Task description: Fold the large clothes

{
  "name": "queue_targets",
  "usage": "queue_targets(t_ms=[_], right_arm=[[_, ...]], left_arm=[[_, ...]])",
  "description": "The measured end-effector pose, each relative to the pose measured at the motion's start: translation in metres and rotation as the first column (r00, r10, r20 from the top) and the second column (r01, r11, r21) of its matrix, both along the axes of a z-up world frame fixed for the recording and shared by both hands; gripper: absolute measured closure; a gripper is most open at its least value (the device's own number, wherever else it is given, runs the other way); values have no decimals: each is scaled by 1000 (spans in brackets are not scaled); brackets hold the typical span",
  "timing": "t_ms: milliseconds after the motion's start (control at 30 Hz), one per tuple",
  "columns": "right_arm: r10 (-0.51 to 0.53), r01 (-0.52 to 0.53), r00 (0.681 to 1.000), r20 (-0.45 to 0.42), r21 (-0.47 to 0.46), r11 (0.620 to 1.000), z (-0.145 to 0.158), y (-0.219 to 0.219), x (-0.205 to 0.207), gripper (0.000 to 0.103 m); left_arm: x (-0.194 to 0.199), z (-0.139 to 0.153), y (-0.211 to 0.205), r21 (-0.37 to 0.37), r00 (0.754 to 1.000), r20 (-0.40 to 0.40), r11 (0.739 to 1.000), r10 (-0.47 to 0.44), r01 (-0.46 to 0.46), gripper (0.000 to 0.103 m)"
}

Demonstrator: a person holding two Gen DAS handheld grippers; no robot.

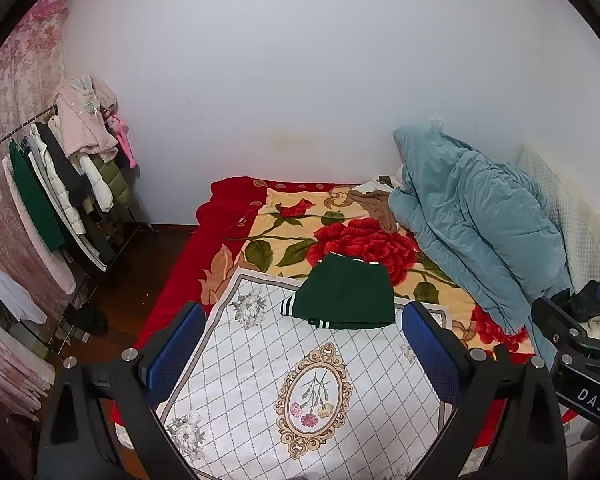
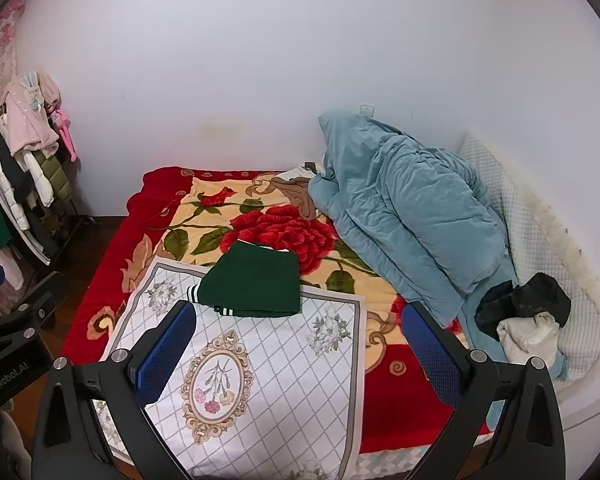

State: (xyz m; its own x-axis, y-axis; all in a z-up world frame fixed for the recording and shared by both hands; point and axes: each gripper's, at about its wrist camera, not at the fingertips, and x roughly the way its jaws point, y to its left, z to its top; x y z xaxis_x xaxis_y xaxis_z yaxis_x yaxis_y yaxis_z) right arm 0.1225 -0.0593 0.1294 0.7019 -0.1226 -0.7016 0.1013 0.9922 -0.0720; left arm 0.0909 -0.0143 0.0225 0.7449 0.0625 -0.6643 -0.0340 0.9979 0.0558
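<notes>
Matt green cloth garment [image 1: 346,294] on plush blanket [image 1: 364,240].

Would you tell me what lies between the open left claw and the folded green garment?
Only bare white floral cloth lies between the left claw and the green garment, clearest in the left wrist view.

Both grippers are held above the near end of the bed, jaws spread wide, nothing between them.

Ahead of your left gripper [image 1: 304,344]: bare white patterned cloth [image 1: 260,380], open run up to the folded green garment [image 1: 346,296] at its far edge.

Right of your right gripper [image 2: 300,340]: heaped blue duvet [image 2: 404,216] walls off that side; dark and white clothes pile [image 2: 528,316] lies nearer.

Left of the left gripper: floor gap, then a loaded clothes rack [image 1: 68,184].

Beyond the garment: flat floral blanket [image 2: 284,232], then wall.
</notes>
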Motion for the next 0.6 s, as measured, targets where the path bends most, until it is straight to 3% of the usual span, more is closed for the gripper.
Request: queue_targets(t_ms=[600], right_arm=[[-7,7,1000,2,6,1000,1,0,-5,0]], left_arm=[[3,3,0,10,1000,2,1000,13,-13,0]])
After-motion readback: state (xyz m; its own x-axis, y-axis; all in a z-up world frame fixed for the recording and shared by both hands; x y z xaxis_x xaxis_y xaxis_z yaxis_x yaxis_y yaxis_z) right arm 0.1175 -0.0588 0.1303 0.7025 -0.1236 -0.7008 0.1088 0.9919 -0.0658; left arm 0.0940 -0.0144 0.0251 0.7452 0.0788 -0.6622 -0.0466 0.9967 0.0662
